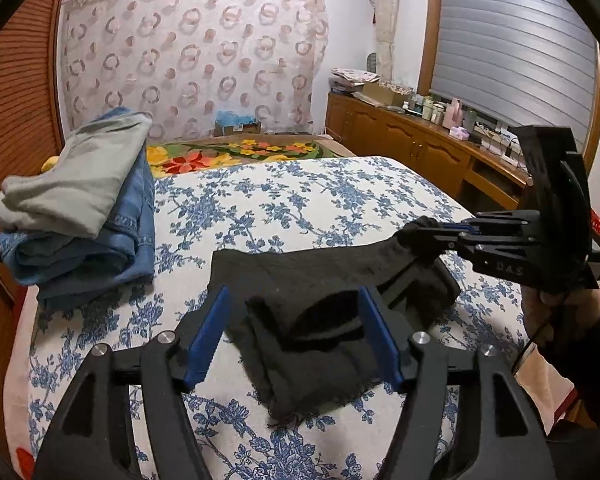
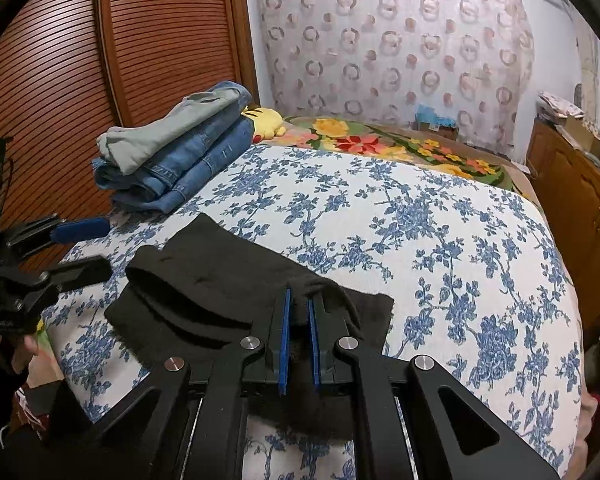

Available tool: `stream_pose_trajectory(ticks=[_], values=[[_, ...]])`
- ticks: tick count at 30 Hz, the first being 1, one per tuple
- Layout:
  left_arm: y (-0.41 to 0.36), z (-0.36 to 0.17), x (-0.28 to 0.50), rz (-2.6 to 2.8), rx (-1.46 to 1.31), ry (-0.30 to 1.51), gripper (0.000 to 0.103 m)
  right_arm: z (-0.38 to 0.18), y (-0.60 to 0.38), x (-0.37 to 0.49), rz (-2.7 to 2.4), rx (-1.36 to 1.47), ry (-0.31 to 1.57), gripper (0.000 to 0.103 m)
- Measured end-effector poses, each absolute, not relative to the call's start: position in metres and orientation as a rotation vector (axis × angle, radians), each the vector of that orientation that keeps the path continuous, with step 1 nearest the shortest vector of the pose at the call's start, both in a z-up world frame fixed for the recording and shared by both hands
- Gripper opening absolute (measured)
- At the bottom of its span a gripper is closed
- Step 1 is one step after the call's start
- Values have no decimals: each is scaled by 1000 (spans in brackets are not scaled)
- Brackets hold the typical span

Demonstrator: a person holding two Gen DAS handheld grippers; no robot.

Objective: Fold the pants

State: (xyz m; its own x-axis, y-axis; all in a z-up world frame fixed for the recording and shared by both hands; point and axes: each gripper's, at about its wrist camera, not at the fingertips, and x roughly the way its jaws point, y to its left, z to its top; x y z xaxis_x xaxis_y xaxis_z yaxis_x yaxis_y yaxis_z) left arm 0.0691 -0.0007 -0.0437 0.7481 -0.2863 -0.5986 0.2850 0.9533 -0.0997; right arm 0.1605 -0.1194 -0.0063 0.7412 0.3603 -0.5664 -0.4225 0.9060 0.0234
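Left gripper spread, pads astride but clear of folded black pants on the floral bedspread; right gripper pinching the pants' edge; beyond-left, stacked jeans.

The left gripper pointed downward with jaws spread apart; the right gripper was pinched closed on black fabric.

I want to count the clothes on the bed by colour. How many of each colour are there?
Black: 1, the black pants lying folded on the sheet
Blue: 1, the jeans at the bottom of the pile
Grey: 1, the grey garment on top of the jeans
Total: 3
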Motion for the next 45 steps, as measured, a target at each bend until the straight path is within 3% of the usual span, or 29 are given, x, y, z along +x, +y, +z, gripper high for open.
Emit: stream_pose_trajectory(ticks=[3,8,10,13,21,31,45], values=[[1,-47,68,-305,-5,661,67,-10,-120,166,418,-98,596,8],[-1,-59,65,-312,16,696,67,-15,-126,171,410,-63,600,18],[-1,-66,67,-308,28,722,67,-15,-131,171,400,-54,594,32],[1,-73,71,-298,32,750,67,-14,-143,165,397,-32,581,40],[2,-79,79,-282,50,777,67,-27,-157,143,428,-91,617,41],[0,-80,109,-239,109,804,67,-32,-132,182,409,-189,683,41],[10,-74,135,-197,57,765,67,-35,-134,243,475,-53,711,40]])
